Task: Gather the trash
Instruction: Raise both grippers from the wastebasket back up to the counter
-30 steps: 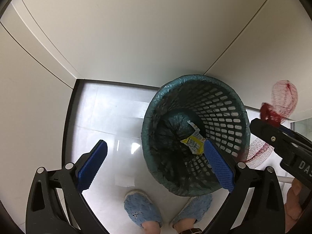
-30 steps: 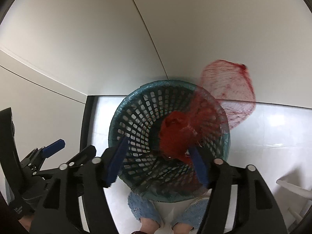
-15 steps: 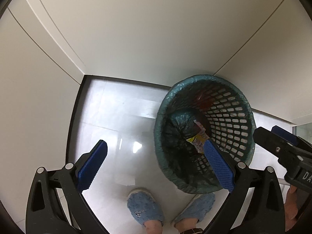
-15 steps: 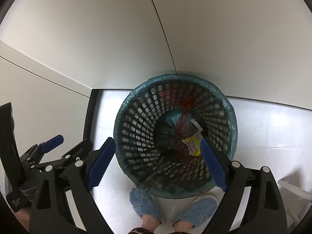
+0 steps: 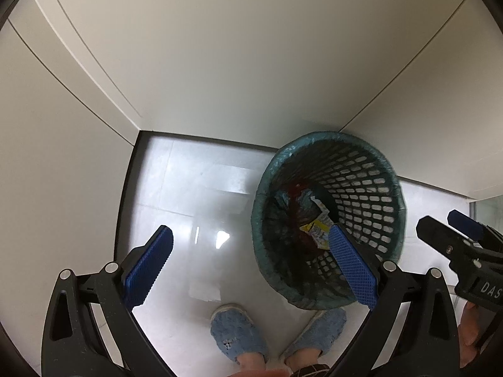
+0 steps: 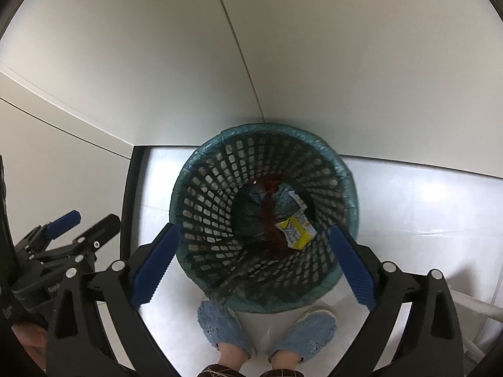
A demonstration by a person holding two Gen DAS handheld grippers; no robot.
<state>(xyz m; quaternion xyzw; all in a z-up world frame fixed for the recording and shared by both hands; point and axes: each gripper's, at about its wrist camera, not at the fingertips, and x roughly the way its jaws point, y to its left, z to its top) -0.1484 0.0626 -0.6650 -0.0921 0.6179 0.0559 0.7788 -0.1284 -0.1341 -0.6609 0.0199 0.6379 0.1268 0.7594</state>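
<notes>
Both grippers empty, jaws spread wide: left gripper point(image 5: 248, 270), right gripper point(image 6: 254, 267); red mesh netting point(image 6: 270, 220) and yellow crumpled wrapper point(image 6: 295, 231) lie inside green-lined black lattice bin point(image 6: 347, 185); judgement: back straight up, avoid snagging liner.

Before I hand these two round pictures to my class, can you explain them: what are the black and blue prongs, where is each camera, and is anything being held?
The prongs are handheld grippers, one in each of a person's hands, with a fisheye camera on each looking along its fingers. One view is from the left gripper, the other from the right gripper. Both are open and hold nothing. Below stands a green mesh bin on a pale floor, holding a yellow wrapper and red netting. The person's blue slippers show beneath.
</notes>
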